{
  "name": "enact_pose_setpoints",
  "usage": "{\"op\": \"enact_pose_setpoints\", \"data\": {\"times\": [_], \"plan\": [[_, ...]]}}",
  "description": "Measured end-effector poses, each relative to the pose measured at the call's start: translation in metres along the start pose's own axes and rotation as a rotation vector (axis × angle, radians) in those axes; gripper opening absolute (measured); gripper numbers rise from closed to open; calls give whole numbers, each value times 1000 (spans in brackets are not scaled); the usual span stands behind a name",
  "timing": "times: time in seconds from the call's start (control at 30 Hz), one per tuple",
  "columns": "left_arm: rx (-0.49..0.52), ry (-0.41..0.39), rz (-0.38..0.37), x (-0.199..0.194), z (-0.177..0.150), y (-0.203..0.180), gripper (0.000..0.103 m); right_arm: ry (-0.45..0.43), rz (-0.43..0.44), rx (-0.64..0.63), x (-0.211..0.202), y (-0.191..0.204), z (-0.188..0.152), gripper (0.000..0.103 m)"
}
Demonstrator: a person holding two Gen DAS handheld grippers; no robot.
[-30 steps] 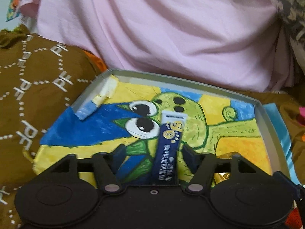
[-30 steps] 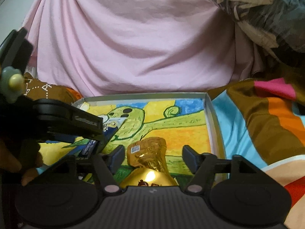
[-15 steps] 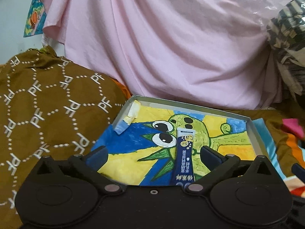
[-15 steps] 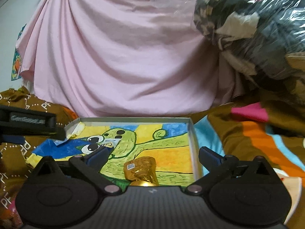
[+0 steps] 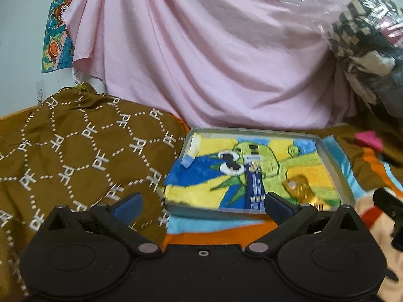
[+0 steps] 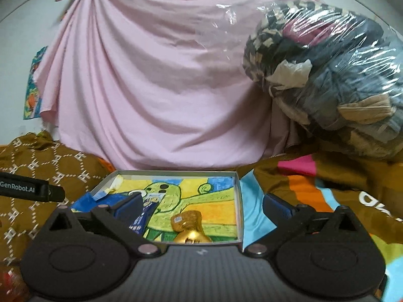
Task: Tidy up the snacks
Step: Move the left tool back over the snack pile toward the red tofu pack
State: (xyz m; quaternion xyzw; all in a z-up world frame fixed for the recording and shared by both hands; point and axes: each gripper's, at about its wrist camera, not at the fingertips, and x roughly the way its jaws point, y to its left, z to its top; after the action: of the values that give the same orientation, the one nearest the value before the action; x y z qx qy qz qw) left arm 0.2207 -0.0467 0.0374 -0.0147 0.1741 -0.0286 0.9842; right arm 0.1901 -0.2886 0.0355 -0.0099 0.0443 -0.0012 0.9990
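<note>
A shallow grey tray lined with a bright cartoon drawing lies on the bedding. Inside it rest a long dark blue snack stick and, to its right, a gold foil snack. My left gripper hangs wide open in front of the tray's near left corner, with nothing between its fingers. In the right wrist view the tray holds the gold snack near its front edge and the blue stick, half hidden behind a finger. My right gripper is also wide open and empty, drawn back from the tray.
A brown patterned blanket is heaped left of the tray, and striped orange, blue and pink bedding spreads to the right. A pink sheet hangs behind. A plastic-wrapped bundle of clothes sits at the back right.
Both grippers opened wide, leaving the blue stick and the gold snack lying in the tray. Both then drew back and up, so the tray looks smaller and farther.
</note>
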Motion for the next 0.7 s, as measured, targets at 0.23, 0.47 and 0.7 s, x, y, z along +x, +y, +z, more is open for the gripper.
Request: {"op": "enact_pose_setpoints", "data": {"times": [0.23,0.47,0.7], "plan": [[81,60,-33,-33,-22,8,102,79,-6,14,-41,14,-3,103],[149,112,-62,-59,-51,12,102,183,0,20,-68,30,-12,103],[203,166,-109,-74,-81,11,102,352,48,-8,-68,38,-29,103]]}}
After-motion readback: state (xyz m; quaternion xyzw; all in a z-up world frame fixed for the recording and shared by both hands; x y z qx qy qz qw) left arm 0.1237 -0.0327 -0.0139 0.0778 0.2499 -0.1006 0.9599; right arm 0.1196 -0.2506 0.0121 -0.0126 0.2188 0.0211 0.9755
